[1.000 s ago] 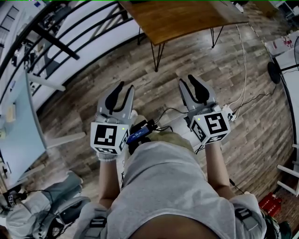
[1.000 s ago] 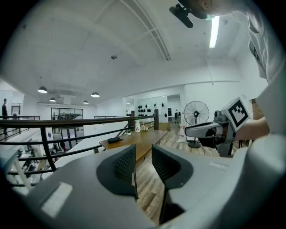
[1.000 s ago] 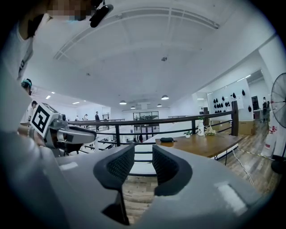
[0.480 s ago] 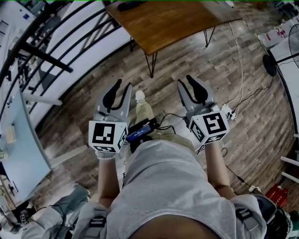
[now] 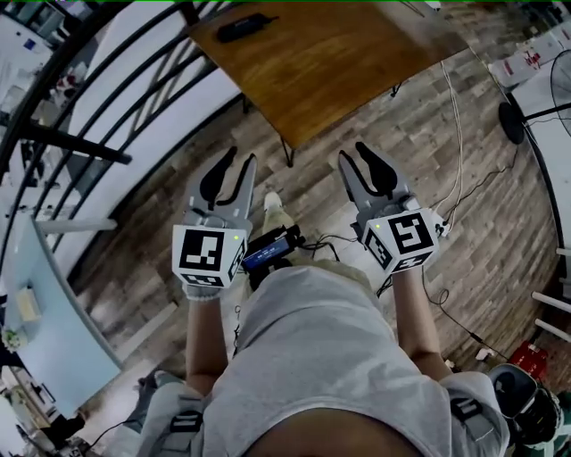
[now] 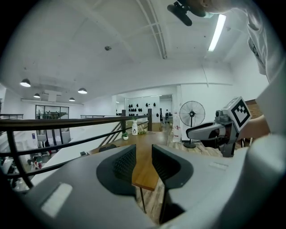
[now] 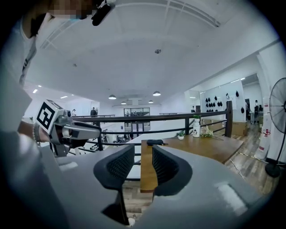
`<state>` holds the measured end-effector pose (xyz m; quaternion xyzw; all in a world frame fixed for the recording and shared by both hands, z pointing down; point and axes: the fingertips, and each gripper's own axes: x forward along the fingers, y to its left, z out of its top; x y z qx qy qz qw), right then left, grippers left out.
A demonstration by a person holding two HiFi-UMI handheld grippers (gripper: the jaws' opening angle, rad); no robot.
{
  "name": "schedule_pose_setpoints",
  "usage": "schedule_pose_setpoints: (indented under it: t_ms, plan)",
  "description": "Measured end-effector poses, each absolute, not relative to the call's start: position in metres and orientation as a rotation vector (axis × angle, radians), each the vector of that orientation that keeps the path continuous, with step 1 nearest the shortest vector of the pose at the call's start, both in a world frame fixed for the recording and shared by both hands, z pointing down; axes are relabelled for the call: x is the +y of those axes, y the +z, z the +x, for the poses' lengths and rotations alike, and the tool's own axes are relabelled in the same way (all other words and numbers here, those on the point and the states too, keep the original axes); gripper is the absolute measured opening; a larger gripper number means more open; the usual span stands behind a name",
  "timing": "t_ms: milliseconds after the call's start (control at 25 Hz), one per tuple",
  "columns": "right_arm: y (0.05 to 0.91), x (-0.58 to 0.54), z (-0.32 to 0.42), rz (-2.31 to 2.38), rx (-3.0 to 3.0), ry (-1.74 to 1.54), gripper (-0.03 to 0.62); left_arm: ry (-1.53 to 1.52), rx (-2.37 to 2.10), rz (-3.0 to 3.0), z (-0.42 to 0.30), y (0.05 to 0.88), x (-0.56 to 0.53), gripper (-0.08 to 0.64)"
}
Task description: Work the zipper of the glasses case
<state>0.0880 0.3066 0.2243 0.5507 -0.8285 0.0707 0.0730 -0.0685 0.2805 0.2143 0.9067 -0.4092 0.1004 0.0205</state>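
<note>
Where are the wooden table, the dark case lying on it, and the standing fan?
Wooden table (image 5: 348, 71), head view, bare middle of its top.
Dark case (image 5: 243, 27), head view, middle of its upper side.
Standing fan (image 6: 192, 113), left gripper view, centre of its round cage.

Left tool (image 5: 241, 159), right tool (image 5: 354, 153), case (image 5: 243, 27) on table (image 5: 357, 54)

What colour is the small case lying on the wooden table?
The case looks black; the head view shows it best.
</note>
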Motion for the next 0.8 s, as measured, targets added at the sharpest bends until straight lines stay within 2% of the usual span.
schedule_pose_setpoints:
  t_ms: [440,800]
  plan:
    - [0.237,0.144,0.052,1.627,-2.428,0.269,0.12,0.366,-1.18,2.791,-0.098,0.234,0.123,0.113]
    - [0.25,0.083,0.039,1.605,-2.38,0.28,0.122,0.371,-1.167,2.789,-0.112,0.244,0.059,0.12]
